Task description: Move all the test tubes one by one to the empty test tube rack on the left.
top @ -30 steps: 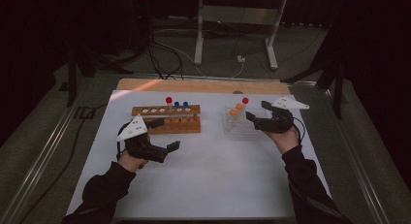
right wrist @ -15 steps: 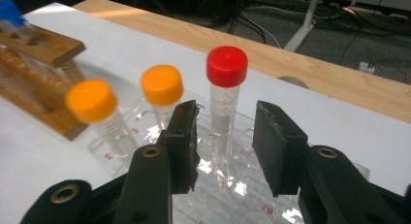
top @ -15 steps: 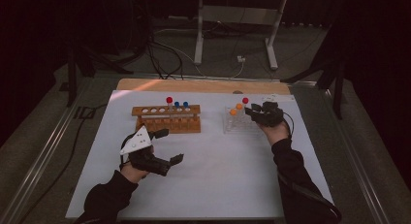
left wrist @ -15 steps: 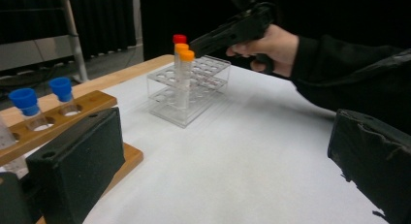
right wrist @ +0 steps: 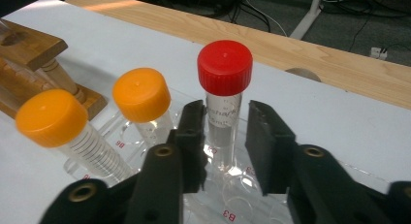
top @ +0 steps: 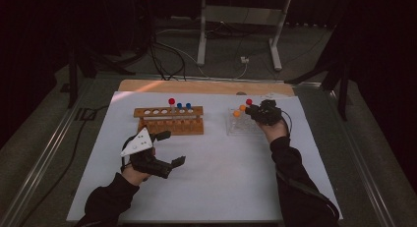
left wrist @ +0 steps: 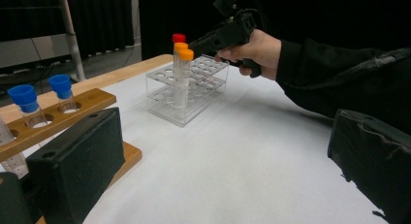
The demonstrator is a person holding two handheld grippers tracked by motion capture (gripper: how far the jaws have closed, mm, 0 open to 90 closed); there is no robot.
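Observation:
A red-capped tube (right wrist: 224,69) stands in the clear plastic rack (top: 240,127), beside two orange-capped tubes (right wrist: 141,95) (right wrist: 51,118). My right gripper (right wrist: 225,132) reaches in from behind with the red-capped tube between its jaws, which have just been closing. The left pad (right wrist: 194,132) touches the tube and a thin gap shows at the right pad. In the high view, my right gripper (top: 255,111) is at the rack's right end. My left gripper (top: 172,147) hovers open over the white mat, nothing between its jaws.
A wooden rack (top: 169,123) left of centre holds one red-capped tube (top: 171,101) and two blue-capped tubes (top: 184,106), with several free holes. A white mat (top: 221,178) covers the table. A wooden strip (top: 196,86) runs along the far edge.
My right gripper has dropped left onto the clear rack and tipped forward, and its jaws have narrowed around the red-capped tube. The left hand has barely shifted.

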